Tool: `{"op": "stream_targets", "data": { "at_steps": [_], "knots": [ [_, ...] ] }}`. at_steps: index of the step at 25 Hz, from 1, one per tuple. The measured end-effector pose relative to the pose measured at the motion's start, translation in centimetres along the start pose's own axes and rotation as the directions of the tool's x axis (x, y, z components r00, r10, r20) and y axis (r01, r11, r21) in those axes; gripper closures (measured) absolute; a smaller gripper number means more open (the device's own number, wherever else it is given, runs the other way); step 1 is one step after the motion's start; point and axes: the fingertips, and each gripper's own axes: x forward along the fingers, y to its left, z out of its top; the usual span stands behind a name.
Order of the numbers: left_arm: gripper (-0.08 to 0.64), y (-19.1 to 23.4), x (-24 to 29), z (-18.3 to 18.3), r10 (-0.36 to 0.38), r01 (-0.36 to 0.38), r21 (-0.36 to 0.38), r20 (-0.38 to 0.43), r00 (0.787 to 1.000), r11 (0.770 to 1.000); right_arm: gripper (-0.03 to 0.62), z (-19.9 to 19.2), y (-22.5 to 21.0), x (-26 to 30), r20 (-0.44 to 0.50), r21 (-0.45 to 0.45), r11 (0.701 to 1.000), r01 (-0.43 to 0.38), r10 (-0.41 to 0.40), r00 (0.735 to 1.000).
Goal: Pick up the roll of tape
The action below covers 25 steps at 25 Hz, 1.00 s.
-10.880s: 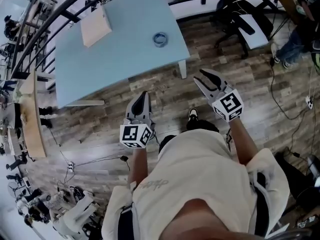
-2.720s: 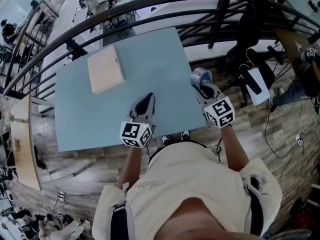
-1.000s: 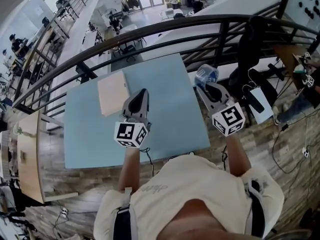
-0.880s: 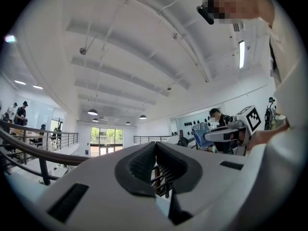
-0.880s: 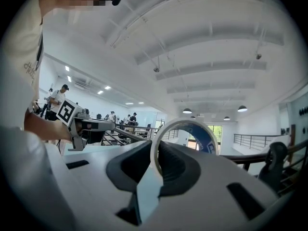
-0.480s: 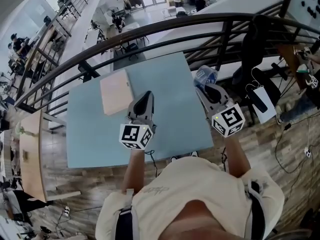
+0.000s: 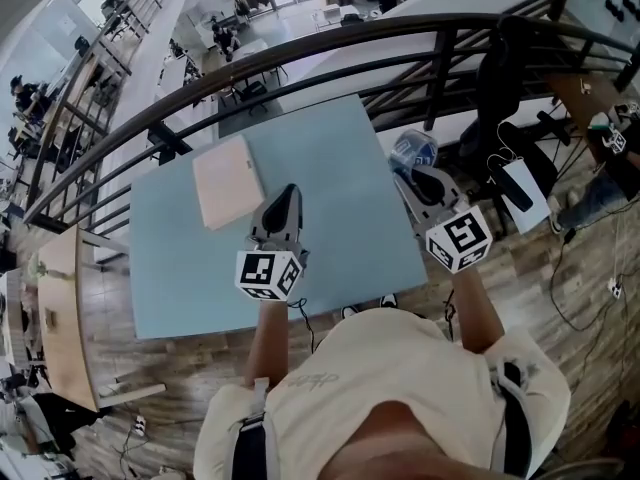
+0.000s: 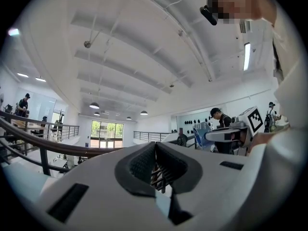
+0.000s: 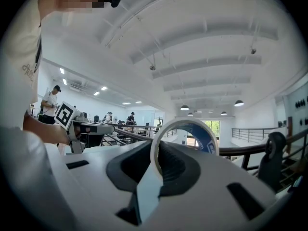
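Clamped in the right gripper (image 7: 408,171) (image 9: 156,150): the roll of white-edged blue tape (image 7: 413,151) (image 9: 200,135), with one wall of the ring nipped between the two pads and the rest of the hoop standing up past the fingertips. Held in the air just off the right edge of the pale blue rectangular table (image 7: 180,258), near its far right corner and clear of the top. Over the table's near middle, the left gripper (image 7: 286,196) (image 8: 155,150), jaws pressed together with nothing between them, marker cube toward the near edge. Flat on the table's far left part, a tan square board (image 7: 228,181), well apart from both tools. Beyond the table's far edge, a dark curved metal railing (image 7: 300,48). At the table's near edge, a person in a cream shirt (image 7: 400,388).
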Motion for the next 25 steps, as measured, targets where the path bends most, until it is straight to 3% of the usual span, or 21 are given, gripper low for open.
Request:
{"op": "stream_targets", "data": {
  "at_steps": [25],
  "knots": [
    [0.541, -0.7, -0.3, -1.0, 0.006, -0.006, -0.019, -0.001, 1.0, 1.0, 0.54, -1.5, 0.4, -0.9, -0.028, -0.016, 1.0, -0.024, 0.023, 0.999]
  ]
}}
